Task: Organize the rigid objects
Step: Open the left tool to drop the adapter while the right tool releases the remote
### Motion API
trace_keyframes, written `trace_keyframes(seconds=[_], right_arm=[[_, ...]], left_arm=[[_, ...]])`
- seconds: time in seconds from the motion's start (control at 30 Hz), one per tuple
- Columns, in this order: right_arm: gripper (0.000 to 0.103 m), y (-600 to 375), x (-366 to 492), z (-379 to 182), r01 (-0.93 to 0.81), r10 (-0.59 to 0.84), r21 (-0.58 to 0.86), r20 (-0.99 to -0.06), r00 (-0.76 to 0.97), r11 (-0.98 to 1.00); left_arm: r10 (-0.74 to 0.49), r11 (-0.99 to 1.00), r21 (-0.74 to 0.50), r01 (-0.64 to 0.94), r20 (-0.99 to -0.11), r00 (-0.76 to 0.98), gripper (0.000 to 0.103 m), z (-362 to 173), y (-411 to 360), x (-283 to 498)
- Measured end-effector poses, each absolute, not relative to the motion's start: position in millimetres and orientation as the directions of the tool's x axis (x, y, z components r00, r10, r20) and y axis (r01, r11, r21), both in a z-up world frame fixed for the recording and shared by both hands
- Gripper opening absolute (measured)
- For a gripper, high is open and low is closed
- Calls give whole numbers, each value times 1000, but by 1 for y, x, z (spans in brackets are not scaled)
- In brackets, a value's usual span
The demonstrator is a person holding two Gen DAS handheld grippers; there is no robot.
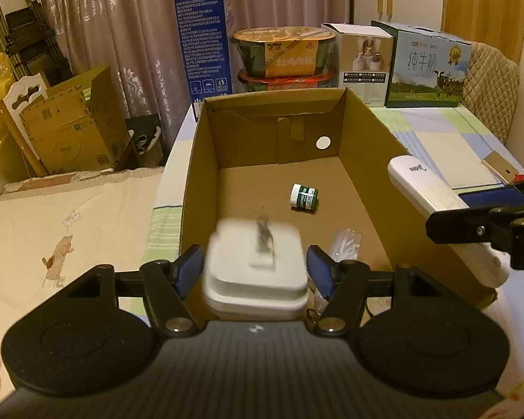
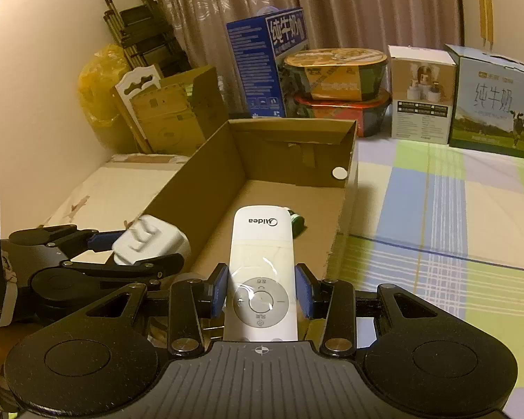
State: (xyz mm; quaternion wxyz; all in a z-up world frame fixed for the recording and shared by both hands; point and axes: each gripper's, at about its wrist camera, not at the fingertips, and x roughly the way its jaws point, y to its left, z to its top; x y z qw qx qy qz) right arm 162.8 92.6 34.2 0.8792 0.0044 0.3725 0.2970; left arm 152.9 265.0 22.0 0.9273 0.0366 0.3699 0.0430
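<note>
An open cardboard box [image 1: 199, 160] [image 2: 206, 160] stands on the table. My left gripper [image 1: 255, 272] [image 2: 136, 248] is shut on a white plug adapter [image 1: 255, 265] [image 2: 146, 241] and holds it over the box's near edge. My right gripper [image 2: 262, 293] [image 1: 471, 223] is shut on a white Midea remote [image 2: 262, 262] [image 1: 426, 188], held over the box's right side. A small green-and-white bottle [image 1: 304, 198] [image 2: 297, 221] lies on the box floor. A clear plastic packet [image 1: 346, 244] lies in the box near the adapter.
Behind the box stand a blue milk carton [image 1: 206, 45], stacked noodle bowls [image 1: 284, 56], a white box [image 1: 365, 57] and a green milk box [image 1: 426, 66]. A checked cloth [image 2: 436, 216] covers the table. Cardboard boxes [image 1: 73, 125] and a folded cart [image 1: 24, 35] stand at left.
</note>
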Motion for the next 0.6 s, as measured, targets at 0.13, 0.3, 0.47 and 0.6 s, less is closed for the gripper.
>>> trace_keyframes(seconds=[0.13, 0.3, 0.47, 0.6], right_arm=[[38, 92, 161, 35, -518, 525, 228, -650, 549, 824], [38, 92, 160, 38, -517, 526, 230, -647, 552, 825], [38, 92, 157, 40, -519, 529, 231, -644, 553, 823], [38, 93, 156, 42, -519, 530, 231, -642, 554, 823]], left_arm=[[119, 993, 100, -70, -669, 733, 67, 29, 267, 151], [135, 990, 117, -76, -663, 736, 67, 35, 268, 145], [138, 990, 117, -81, -662, 736, 67, 38, 269, 140], [135, 990, 118, -76, -662, 737, 67, 38, 266, 138]])
